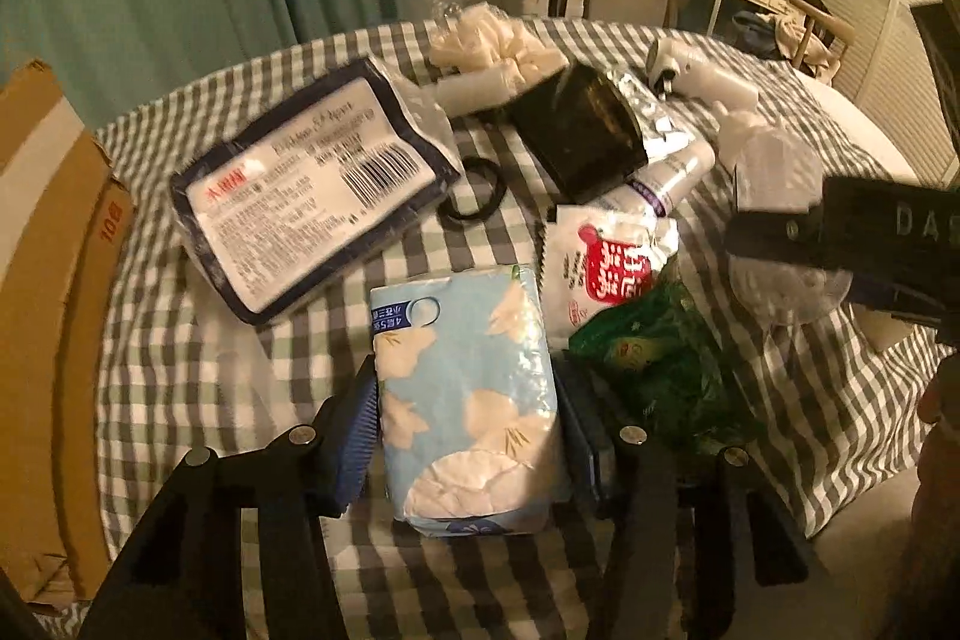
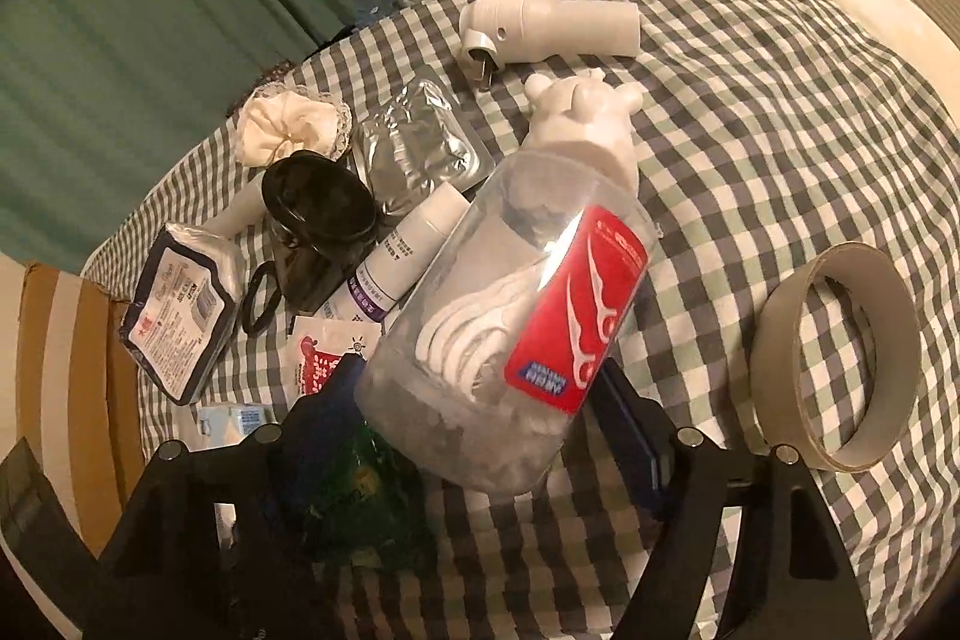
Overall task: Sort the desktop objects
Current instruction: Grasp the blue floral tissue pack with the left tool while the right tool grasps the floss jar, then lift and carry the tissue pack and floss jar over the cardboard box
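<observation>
My left gripper [image 1: 465,400] is shut on a light blue tissue pack [image 1: 468,400], which lies on the checked tablecloth [image 1: 180,370] between its blue pads. My right gripper [image 2: 480,400] is shut on a clear plastic jar of floss picks [image 2: 504,334] with a red label and holds it tilted over the table. The right gripper and the jar [image 1: 780,196] also show at the right of the left wrist view. A green snack bag [image 1: 660,358] and a white and red sachet [image 1: 594,268] lie just right of the tissue pack.
A dark blue wipes pack [image 1: 306,190], black hair ties [image 1: 474,190], a black jar [image 1: 576,130], a white tube [image 2: 414,250], a foil pack [image 2: 414,142], a white scrunchie [image 2: 288,124], a white hair dryer [image 2: 552,25] and a tape roll [image 2: 840,358] lie on the table. A cardboard box [image 1: 48,280] stands at the left.
</observation>
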A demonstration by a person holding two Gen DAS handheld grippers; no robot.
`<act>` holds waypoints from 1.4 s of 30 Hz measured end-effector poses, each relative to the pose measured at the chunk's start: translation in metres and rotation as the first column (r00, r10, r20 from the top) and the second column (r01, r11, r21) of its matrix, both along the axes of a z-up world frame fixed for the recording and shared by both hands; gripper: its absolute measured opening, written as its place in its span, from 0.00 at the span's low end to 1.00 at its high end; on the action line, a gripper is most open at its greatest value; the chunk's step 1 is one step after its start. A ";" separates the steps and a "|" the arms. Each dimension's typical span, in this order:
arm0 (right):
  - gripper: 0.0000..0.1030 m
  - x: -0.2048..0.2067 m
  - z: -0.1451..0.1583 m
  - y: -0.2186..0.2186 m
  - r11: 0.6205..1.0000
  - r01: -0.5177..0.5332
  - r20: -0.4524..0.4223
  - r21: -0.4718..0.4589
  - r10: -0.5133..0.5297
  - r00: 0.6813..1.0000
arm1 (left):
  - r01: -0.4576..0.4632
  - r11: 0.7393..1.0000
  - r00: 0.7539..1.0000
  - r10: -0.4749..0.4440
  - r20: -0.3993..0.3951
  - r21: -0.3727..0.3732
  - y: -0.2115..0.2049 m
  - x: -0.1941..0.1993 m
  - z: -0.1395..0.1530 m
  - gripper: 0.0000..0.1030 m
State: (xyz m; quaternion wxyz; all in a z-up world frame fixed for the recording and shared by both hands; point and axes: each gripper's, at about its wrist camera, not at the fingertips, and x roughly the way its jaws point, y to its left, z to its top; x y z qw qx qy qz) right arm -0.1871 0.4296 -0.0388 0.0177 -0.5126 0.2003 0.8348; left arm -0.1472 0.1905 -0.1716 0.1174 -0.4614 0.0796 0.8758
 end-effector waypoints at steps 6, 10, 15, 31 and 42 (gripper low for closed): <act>0.70 0.014 0.012 -0.003 1.000 0.000 -0.010 0.012 0.000 1.000 | -0.029 1.000 0.999 0.030 -0.034 0.010 -0.009 0.006 0.025 0.53; 0.69 0.025 0.025 -0.009 1.000 0.003 -0.038 0.014 -0.002 0.999 | -0.040 0.999 0.996 0.042 -0.073 0.018 -0.013 0.016 0.046 0.53; 0.67 0.040 0.044 -0.019 0.999 -0.018 -0.074 0.028 0.020 0.997 | -0.053 0.998 0.992 0.057 -0.108 0.038 -0.016 0.028 0.068 0.53; 0.65 0.074 0.096 -0.040 0.997 -0.038 -0.165 0.060 0.047 0.985 | -0.075 0.994 0.979 0.088 -0.185 0.077 -0.035 0.052 0.117 0.53; 0.65 0.090 0.150 -0.083 0.988 -0.113 -0.253 0.106 0.137 0.958 | -0.105 0.988 0.962 0.131 -0.238 0.117 -0.067 0.060 0.154 0.53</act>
